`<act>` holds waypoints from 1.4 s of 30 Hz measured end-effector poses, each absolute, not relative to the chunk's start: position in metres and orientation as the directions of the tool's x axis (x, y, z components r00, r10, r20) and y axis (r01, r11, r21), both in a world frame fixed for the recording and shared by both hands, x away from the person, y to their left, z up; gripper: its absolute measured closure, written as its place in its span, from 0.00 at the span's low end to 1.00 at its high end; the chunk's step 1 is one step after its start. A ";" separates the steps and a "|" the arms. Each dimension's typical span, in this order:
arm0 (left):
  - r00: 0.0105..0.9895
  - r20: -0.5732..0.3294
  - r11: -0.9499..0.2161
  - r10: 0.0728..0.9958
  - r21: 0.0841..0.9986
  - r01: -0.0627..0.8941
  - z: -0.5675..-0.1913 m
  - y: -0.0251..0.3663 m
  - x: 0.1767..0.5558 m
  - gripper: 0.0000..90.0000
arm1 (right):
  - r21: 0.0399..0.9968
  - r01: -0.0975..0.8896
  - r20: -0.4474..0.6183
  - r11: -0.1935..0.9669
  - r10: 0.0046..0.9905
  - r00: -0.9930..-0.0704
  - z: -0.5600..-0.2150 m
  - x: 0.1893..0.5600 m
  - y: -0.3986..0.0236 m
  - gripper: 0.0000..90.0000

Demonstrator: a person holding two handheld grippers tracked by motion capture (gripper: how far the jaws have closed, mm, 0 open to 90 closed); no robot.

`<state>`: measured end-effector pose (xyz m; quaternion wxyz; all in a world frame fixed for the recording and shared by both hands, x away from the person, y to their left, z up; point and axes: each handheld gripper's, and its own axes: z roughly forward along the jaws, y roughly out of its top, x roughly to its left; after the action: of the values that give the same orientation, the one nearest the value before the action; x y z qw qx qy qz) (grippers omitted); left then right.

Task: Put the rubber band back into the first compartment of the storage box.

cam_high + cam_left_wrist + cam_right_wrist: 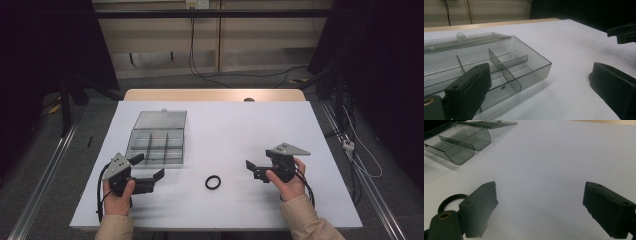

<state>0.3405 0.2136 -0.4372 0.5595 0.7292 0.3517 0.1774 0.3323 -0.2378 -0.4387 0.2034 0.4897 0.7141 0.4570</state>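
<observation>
At lower centre of the high view, a black ring (213, 182) lies flat on the white surface (235, 130) between the released left claw (149, 168) and released right claw (250, 166); probably light, thin, stiff, best pinched across its rim.

The right claw (540, 211) gapes wide over the white table (554, 157), black ring (450, 201) beside it.

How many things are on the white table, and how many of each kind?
Clear plastic box with its lid open: 1
Black ring: 1
Grippers held by hands, left gripper and right gripper: 2
Total: 4
</observation>
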 end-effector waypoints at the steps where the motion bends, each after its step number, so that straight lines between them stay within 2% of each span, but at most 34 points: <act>1: 0.692 -0.136 -0.127 0.709 0.941 0.315 -0.437 0.212 0.341 0.04 | 0.853 0.513 0.160 0.096 0.887 -0.432 -0.439 0.331 -0.240 0.13; 14: 0.721 -0.139 -0.145 0.679 0.937 0.318 -0.436 0.194 0.343 0.04 | 0.856 0.511 0.159 0.082 0.898 -0.410 -0.443 0.319 -0.267 0.11; 22: 0.753 -0.137 -0.170 0.644 0.933 0.316 -0.436 0.176 0.346 0.04 | 0.857 0.514 0.176 0.041 0.914 -0.367 -0.443 0.317 -0.282 0.11; 42: 0.794 -0.155 -0.216 0.588 0.916 0.339 -0.438 0.140 0.352 0.05 | 0.860 0.506 0.162 0.063 0.907 -0.389 -0.448 0.320 -0.278 0.11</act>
<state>0.3515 0.1399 -0.4376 0.5495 0.7713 0.3004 0.1135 0.3196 -0.2778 -0.4475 0.2184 0.5079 0.6956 0.4588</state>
